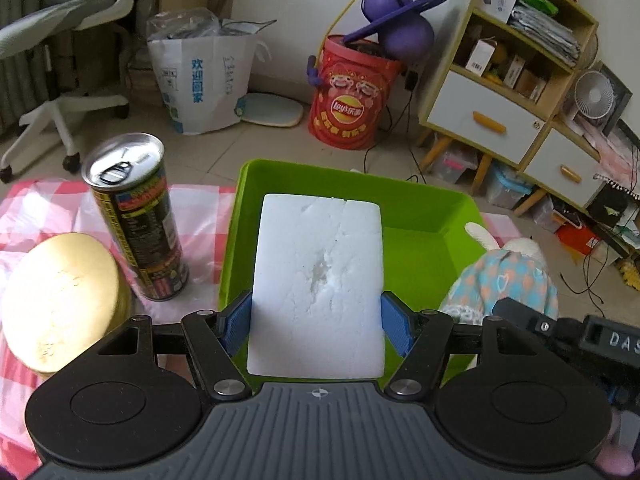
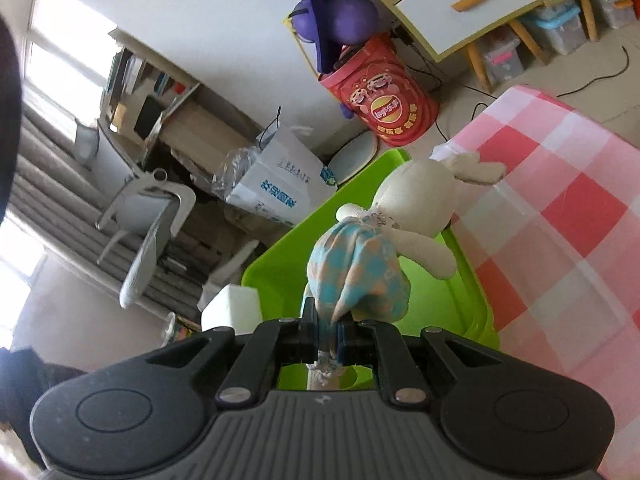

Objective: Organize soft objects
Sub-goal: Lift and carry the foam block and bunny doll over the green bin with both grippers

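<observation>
A white foam block [image 1: 320, 280] hangs over the green bin [image 1: 424, 216], and my left gripper [image 1: 316, 324] is shut on its sides with the blue pads [image 1: 236, 322] pressing it. My right gripper [image 2: 328, 336] is shut on the hem of a plush rabbit [image 2: 360, 264] in a blue-and-orange dress, held above the green bin [image 2: 472, 304]. The rabbit [image 1: 504, 272] shows at the bin's right edge in the left wrist view. The foam block [image 2: 232, 308] appears at the bin's left side in the right wrist view.
A tall drink can [image 1: 136, 216] and a round gold tin [image 1: 60, 300] stand left of the bin on the pink checked cloth [image 2: 560, 216]. On the floor beyond are a red snack bucket [image 1: 348, 96], a white bag [image 1: 204, 80], an office chair [image 1: 60, 40] and a shelf unit [image 1: 512, 80].
</observation>
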A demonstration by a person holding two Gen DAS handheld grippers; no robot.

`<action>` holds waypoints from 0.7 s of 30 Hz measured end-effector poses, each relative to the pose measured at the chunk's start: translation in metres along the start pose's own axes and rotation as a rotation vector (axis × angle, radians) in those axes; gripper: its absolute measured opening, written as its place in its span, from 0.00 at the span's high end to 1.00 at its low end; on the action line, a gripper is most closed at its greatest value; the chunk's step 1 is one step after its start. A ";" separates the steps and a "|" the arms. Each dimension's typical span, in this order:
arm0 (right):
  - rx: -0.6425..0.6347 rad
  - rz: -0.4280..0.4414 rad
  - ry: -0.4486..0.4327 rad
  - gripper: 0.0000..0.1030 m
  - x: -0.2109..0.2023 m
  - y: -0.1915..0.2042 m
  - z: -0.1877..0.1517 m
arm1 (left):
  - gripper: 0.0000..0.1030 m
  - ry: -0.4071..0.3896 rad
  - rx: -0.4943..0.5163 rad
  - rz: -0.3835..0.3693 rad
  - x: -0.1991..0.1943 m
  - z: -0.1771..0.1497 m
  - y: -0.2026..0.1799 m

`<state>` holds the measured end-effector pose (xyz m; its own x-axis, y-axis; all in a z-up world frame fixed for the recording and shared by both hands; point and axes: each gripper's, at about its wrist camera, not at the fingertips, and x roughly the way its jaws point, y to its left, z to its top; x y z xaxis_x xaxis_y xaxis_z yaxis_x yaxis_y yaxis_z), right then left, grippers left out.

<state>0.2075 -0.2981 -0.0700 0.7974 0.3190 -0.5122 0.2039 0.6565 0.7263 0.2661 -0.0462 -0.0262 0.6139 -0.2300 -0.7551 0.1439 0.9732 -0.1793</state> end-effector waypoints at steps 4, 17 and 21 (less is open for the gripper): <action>-0.021 -0.028 0.026 1.00 0.011 -0.001 -0.006 | 0.35 0.013 0.015 0.006 0.011 -0.001 -0.004; -0.014 -0.143 0.136 1.00 0.017 0.003 -0.006 | 0.34 0.105 0.007 0.054 0.025 -0.007 -0.004; 0.013 -0.127 0.135 1.00 0.014 -0.001 -0.006 | 0.30 0.062 0.037 0.040 0.021 -0.009 -0.009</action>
<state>0.2157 -0.2900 -0.0803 0.6811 0.3239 -0.6566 0.3063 0.6885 0.6574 0.2706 -0.0597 -0.0458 0.5709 -0.1898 -0.7988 0.1499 0.9807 -0.1259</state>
